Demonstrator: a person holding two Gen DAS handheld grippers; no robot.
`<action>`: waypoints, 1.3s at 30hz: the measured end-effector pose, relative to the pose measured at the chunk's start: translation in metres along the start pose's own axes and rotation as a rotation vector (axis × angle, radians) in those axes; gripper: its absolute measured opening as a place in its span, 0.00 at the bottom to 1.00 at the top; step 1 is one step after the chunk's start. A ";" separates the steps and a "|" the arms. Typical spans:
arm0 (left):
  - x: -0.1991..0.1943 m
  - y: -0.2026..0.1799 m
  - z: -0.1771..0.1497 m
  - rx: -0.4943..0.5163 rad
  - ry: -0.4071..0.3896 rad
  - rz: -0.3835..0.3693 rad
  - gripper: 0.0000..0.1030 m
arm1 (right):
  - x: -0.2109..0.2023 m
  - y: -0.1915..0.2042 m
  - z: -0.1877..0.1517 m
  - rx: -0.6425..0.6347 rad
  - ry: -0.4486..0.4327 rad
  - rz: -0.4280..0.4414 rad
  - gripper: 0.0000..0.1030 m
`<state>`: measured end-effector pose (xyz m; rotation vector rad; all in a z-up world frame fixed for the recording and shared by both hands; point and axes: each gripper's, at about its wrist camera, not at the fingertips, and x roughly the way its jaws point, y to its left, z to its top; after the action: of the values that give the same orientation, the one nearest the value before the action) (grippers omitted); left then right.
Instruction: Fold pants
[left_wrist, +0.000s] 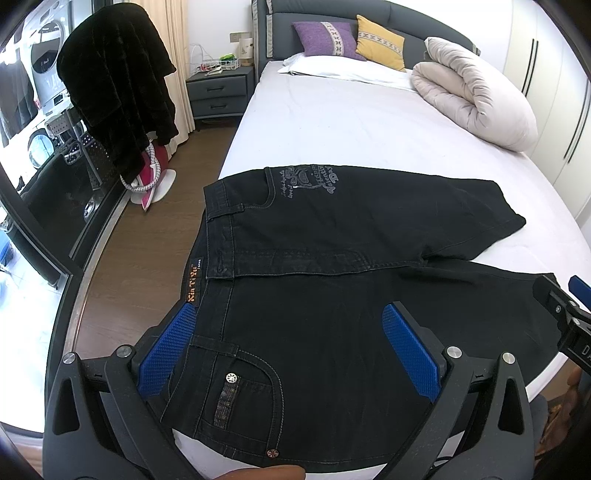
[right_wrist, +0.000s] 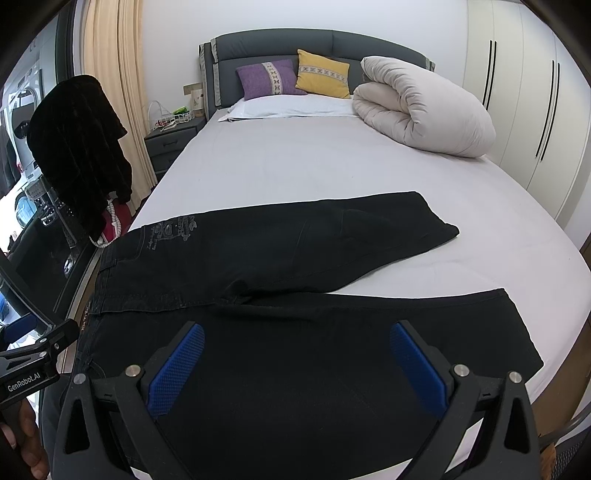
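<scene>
Black jeans (left_wrist: 332, 251) lie spread flat on the white bed (left_wrist: 332, 129), waistband to the left, both legs running right with a gap between them. My left gripper (left_wrist: 288, 332) is open, its blue pads (left_wrist: 173, 347) straddling the near waistband and front pocket, holding nothing. My right gripper (right_wrist: 295, 354) is open above the near leg of the jeans (right_wrist: 295, 258), empty. The right gripper's tip shows at the right edge of the left wrist view (left_wrist: 565, 306). The left gripper shows at the left edge of the right wrist view (right_wrist: 33, 354).
A rolled beige duvet (right_wrist: 421, 107) and purple (right_wrist: 269, 77) and yellow (right_wrist: 323, 74) pillows sit at the head of the bed. A nightstand (left_wrist: 218, 88), a black coat on a rack (left_wrist: 118, 81) and wooden floor are left. Wardrobes (right_wrist: 524, 92) are right.
</scene>
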<state>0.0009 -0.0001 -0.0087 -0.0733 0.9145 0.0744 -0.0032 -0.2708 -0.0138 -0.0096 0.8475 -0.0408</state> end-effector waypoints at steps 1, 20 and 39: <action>0.000 0.000 0.000 0.000 0.000 0.000 1.00 | 0.000 0.000 0.000 0.000 0.000 0.000 1.00; 0.000 0.000 0.000 0.001 0.001 0.001 1.00 | 0.001 0.000 0.000 0.000 0.003 0.000 1.00; 0.004 0.003 0.000 -0.003 0.020 0.006 1.00 | 0.011 0.002 -0.004 0.004 0.029 0.000 1.00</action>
<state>0.0030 0.0030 -0.0116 -0.0740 0.9344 0.0810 0.0010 -0.2694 -0.0245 -0.0051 0.8759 -0.0428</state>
